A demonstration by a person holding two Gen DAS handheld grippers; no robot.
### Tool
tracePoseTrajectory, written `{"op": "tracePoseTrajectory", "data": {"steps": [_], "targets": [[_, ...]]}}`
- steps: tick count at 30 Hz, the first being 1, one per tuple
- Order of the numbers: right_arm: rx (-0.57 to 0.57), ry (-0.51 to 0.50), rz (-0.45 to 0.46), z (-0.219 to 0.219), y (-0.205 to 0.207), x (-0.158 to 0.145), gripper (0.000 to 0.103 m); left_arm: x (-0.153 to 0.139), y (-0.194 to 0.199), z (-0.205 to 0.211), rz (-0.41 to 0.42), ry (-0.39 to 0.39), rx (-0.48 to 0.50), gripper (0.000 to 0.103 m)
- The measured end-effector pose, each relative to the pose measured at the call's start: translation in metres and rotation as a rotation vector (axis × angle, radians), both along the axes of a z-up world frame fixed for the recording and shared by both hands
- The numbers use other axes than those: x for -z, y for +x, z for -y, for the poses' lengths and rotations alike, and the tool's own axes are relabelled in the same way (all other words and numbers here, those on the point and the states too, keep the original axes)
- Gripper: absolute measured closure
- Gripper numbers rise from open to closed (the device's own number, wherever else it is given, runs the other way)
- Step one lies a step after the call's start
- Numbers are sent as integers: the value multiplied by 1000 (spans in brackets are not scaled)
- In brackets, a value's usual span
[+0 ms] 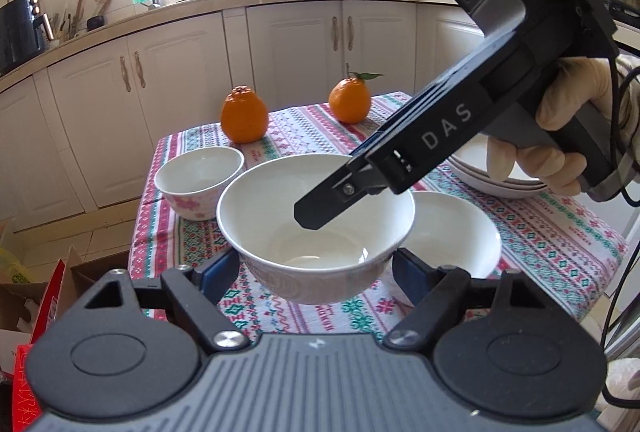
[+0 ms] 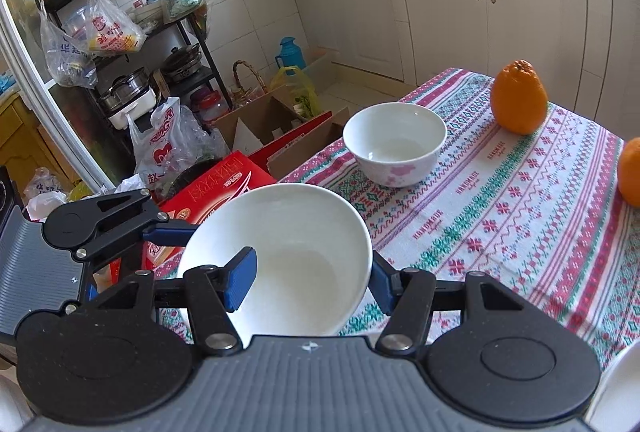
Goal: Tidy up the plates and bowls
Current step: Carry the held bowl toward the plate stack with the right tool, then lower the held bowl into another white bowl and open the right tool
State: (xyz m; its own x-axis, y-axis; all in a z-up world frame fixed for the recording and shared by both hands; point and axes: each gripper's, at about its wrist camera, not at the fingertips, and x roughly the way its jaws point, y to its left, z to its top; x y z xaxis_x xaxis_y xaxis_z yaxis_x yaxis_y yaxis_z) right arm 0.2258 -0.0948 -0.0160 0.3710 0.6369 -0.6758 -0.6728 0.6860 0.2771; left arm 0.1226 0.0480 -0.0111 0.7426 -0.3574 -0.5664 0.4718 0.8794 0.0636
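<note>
White bowl (image 1: 316, 228) upright, tablecloth edge; plates (image 1: 496, 179) stacked.

Left tongs (image 1: 316, 272) straddle a white bowl (image 1: 315, 224) on the bench (image 1: 560, 232); right tongs (image 1: 320, 207) reach into it; two oranges (image 1: 244, 115) behind.
</note>
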Motion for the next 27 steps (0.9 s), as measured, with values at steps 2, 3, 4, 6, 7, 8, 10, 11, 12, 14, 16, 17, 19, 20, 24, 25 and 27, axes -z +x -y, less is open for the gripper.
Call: {"op": "tracePoseTrajectory", "data": {"steps": [2,3,4,6,7,8,10,11,12,14,16,17,19,20,24,25,27], "targets": [[7,-6,4,6,-5,-1,38,-1,-4,5,4,1,16,20],[10,-9,7,9,-8,-2,38,-1,-4,8,3,1,23,20],[13,-9,10,13,-11,-2,38,-1,-5,10,1,-1,30,20],[24,-4,10,20,-16,-3,38,0,-7,15,-4,-5,43,20],[31,-2,10,24,-17,-3,38,0,-7,17,-6,-12,49,20],[40,-3,13,27,-19,-4,38,-1,-8,19,-7,-20,56,20],[57,-6,20,36,-23,-5,38,-2,-8,25,-2,-25,70,20],[63,-7,22,39,-24,-5,38,-2,-9,28,0,-24,78,20],[70,-8,23,43,-27,-6,38,-2,-9,31,1,-23,86,20],[83,-12,27,49,-30,-7,38,-1,-10,37,0,-23,102,20],[95,-18,31,54,-33,-7,38,1,-10,42,-4,-22,115,20],[100,-20,32,57,-35,-7,38,2,-10,45,-7,-22,122,20],[113,-23,29,61,-37,-6,38,4,-8,49,-15,-23,133,20],[119,-23,28,64,-38,-5,38,6,-9,51,-19,-24,139,20],[136,-28,16,71,-39,0,38,10,-7,57,-34,-21,155,20],[140,-30,13,72,-39,1,38,11,-6,58,-38,-21,158,20],[145,-35,10,74,-40,3,38,13,-5,60,-43,-21,161,20]]}}
